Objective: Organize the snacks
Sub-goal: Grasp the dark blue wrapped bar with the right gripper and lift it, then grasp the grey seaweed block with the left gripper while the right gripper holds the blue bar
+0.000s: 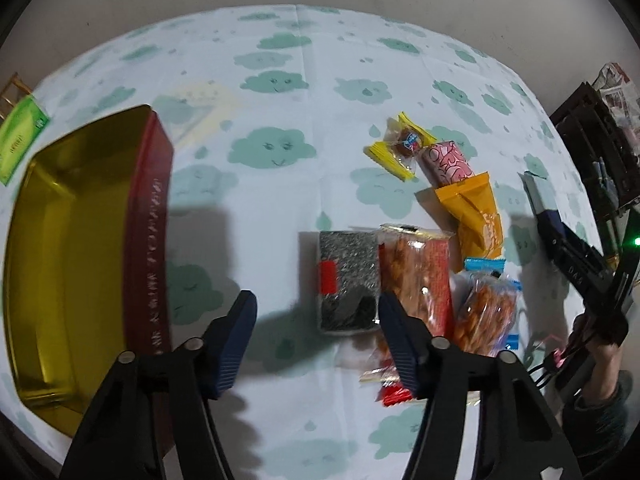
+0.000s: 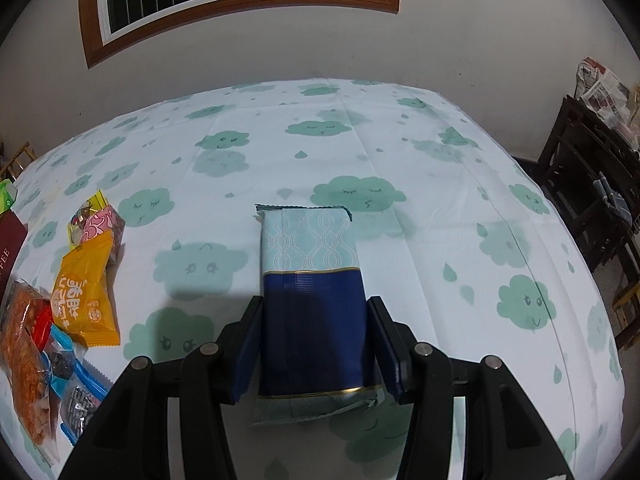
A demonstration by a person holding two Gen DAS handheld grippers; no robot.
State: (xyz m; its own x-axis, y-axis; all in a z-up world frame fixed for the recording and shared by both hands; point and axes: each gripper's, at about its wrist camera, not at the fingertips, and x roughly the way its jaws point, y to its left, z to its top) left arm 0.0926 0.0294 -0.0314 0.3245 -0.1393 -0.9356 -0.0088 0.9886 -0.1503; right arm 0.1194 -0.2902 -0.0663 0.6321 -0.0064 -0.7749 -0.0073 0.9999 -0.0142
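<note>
My left gripper (image 1: 316,332) is open and empty above the cloth, between an open tin (image 1: 80,248) with a gold inside and red wall at left and a cluster of snacks at right. The nearest snacks are a dark seed packet (image 1: 348,276) and a red-orange crisp packet (image 1: 416,276). My right gripper (image 2: 314,344) is shut on a blue and pale-blue packet (image 2: 312,280) held just above the table; that packet also shows at the right edge of the left wrist view (image 1: 540,200).
More snacks lie in the cluster: an orange packet (image 1: 472,208), a pink packet (image 1: 448,160), a yellow-wrapped sweet (image 1: 400,146), a blue-edged bag (image 1: 486,308). A green packet (image 1: 20,140) lies beyond the tin. Dark wooden furniture (image 2: 592,184) stands at right.
</note>
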